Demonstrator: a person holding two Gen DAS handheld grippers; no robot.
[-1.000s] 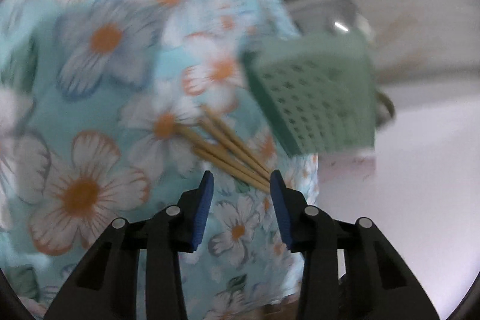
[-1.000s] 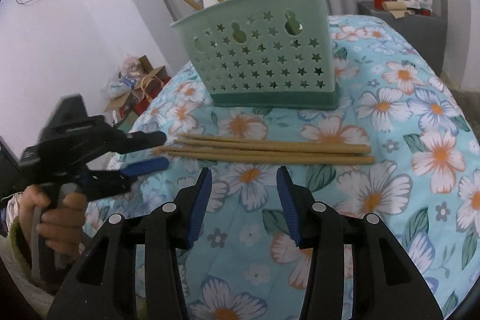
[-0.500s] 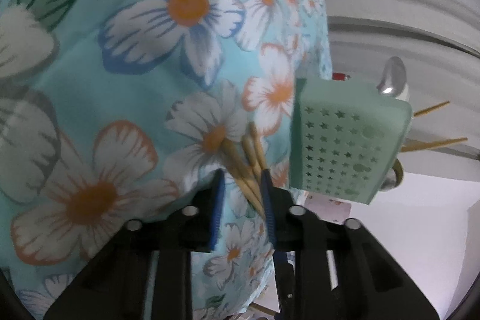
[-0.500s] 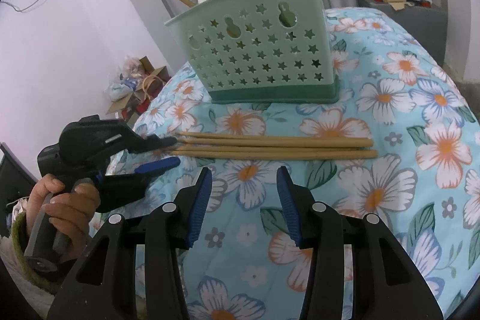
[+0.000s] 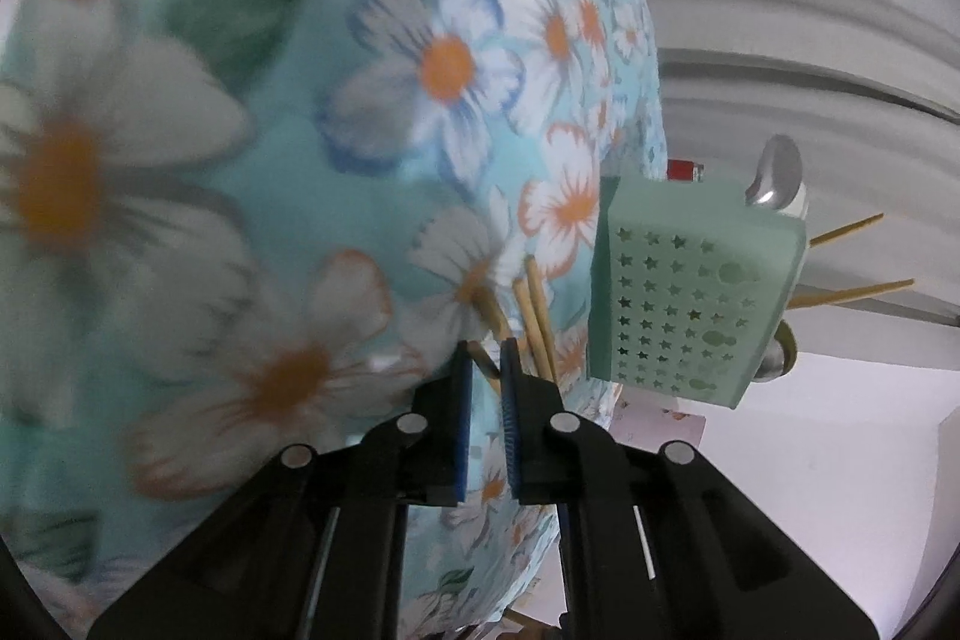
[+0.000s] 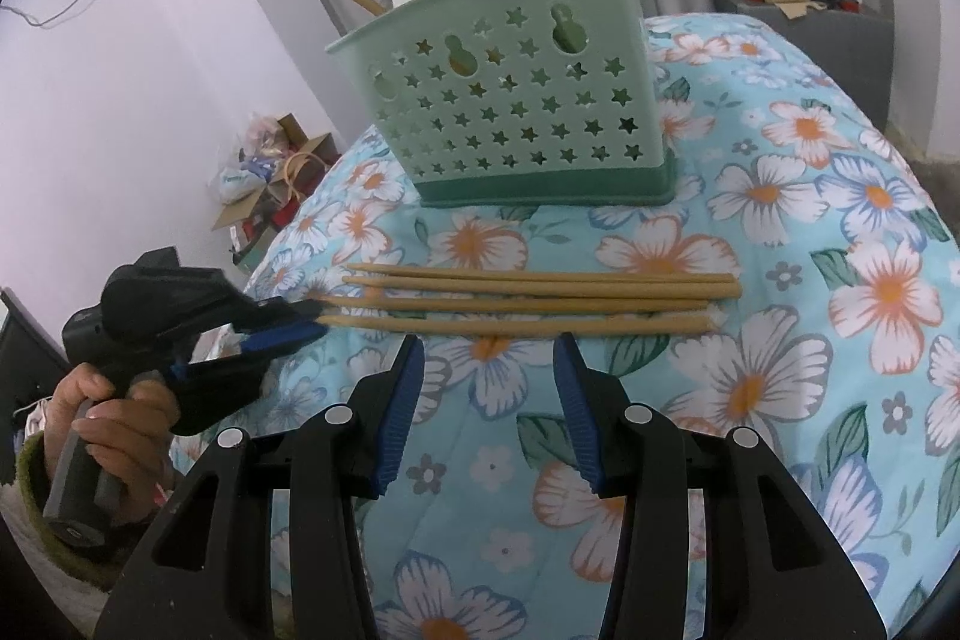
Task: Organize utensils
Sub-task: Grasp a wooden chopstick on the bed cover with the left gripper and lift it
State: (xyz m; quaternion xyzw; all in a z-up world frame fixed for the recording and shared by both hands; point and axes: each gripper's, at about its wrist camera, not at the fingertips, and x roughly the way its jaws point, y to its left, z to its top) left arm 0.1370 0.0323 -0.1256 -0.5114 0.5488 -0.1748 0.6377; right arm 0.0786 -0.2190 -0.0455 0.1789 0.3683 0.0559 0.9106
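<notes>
1. Left gripper (image 5: 485, 358): jaws have just been closing, from well apart a second ago to a narrow gap now. One chopstick (image 5: 487, 363) tip sits between the blue pads; they look pressed on it, though the left wrist view is blurred and I cannot be certain of firm contact.
2. From the right wrist view the left gripper (image 6: 312, 317) meets the thin ends of the chopsticks (image 6: 540, 301): four lie side by side on the floral cloth (image 6: 840, 196), just in front of the green basket (image 6: 516, 100). Its tips cover the ends of the nearer two; which one is taken is unclear.
3. Right gripper (image 6: 487, 400): jaws stand part open, nothing between them, hovering above the cloth near the chopsticks' middle.
4. Basket upright on the cloth; it already holds two chopsticks and a spoon (image 5: 777, 175).
5. Judgement: the pickup is under way. Next would be lifting the stick and dropping it into the basket. Risk: a grip at the very tip may let the stick pivot or slip.
</notes>
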